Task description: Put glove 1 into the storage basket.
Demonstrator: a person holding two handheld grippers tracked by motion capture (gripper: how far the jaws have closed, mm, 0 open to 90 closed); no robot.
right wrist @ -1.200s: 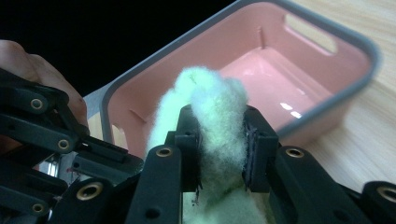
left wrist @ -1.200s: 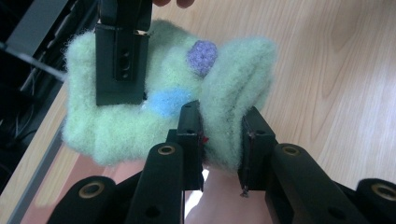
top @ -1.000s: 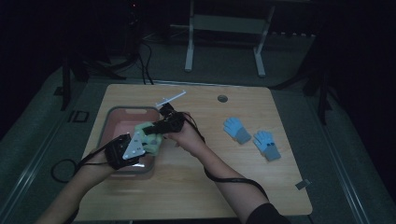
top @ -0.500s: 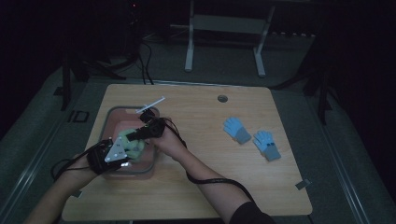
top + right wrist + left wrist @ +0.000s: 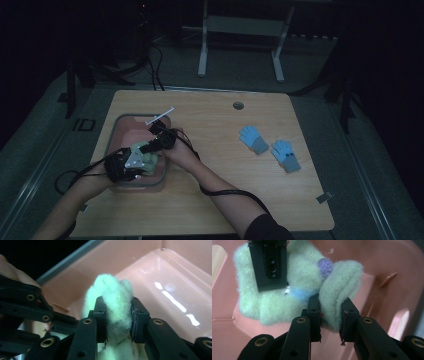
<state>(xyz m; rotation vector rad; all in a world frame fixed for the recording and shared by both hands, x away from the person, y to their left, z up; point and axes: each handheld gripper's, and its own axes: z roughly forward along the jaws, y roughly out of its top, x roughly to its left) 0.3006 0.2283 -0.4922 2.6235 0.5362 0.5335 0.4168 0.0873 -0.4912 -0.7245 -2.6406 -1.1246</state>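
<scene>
Both grippers are clamping the fuzzy green glove [image 5: 294, 290] over the pink tub [image 5: 131, 131], the left gripper [image 5: 330, 316] pinching one fold, the right gripper [image 5: 118, 317] another, so it looks like lowering it in, then releasing.

So it's a fuzzy pale-green glove [image 5: 294, 290] with a purple tip and a blue one, bunched up inside the pink tub [image 5: 372, 262]. One fold sits pinched between the left gripper's fingers [image 5: 314, 312], another between the right gripper's fingers [image 5: 100, 315].
</scene>
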